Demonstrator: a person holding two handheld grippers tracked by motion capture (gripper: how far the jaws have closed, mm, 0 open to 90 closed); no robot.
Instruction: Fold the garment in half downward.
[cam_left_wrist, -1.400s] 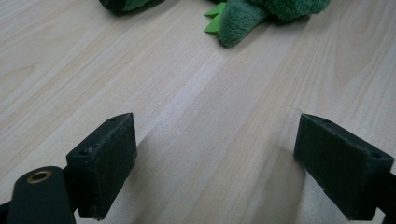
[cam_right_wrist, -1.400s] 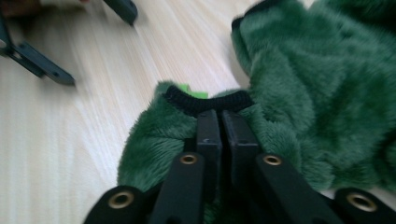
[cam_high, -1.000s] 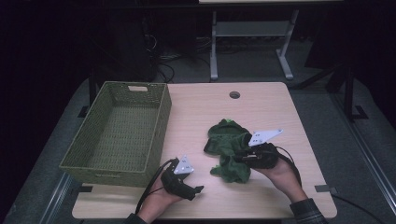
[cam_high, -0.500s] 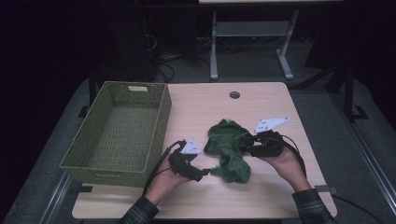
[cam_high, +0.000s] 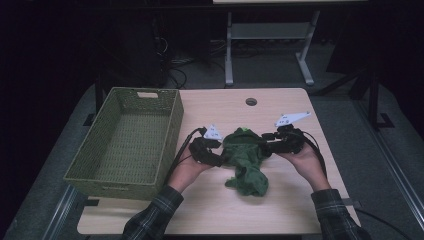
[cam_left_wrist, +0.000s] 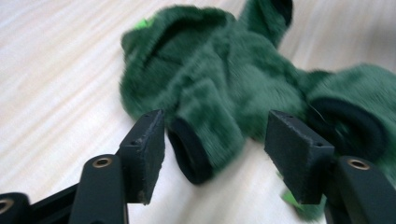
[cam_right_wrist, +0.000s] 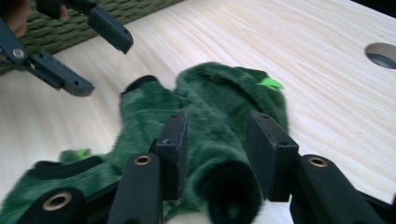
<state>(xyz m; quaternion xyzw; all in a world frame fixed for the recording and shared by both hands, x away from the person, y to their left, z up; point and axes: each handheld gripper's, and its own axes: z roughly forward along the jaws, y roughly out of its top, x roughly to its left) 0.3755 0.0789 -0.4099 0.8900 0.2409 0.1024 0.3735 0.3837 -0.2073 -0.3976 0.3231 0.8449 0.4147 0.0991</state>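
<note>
A dark green fuzzy garment (cam_high: 245, 155) with black cuffs lies crumpled on the wooden table (cam_high: 220, 107). My left gripper (cam_high: 226, 159) is at its left side. In the left gripper view the left gripper (cam_left_wrist: 217, 144) straddles a black-cuffed sleeve (cam_left_wrist: 205, 135); its jaws have just been closing, with a gap still beside the sleeve. My right gripper (cam_high: 265, 143) is at the garment's right side. In the right gripper view the right gripper (cam_right_wrist: 219, 149) has another sleeve (cam_right_wrist: 224, 182) between its pads; the jaws have just been opening, and the fur brushes both pads without looking squeezed.
A green woven basket (cam_high: 125, 95) stands empty on the left of the table, close beside my left hand. A round cable hole (cam_high: 251, 101) sits at the table's far middle. The table's edges drop to a dark floor, with a metal stand (cam_high: 265, 35) behind.
Both hands have moved away from me and inward onto the garment. The left gripper came from the front edge to the garment's left sleeve. The garment is now drawn out between the grippers.
</note>
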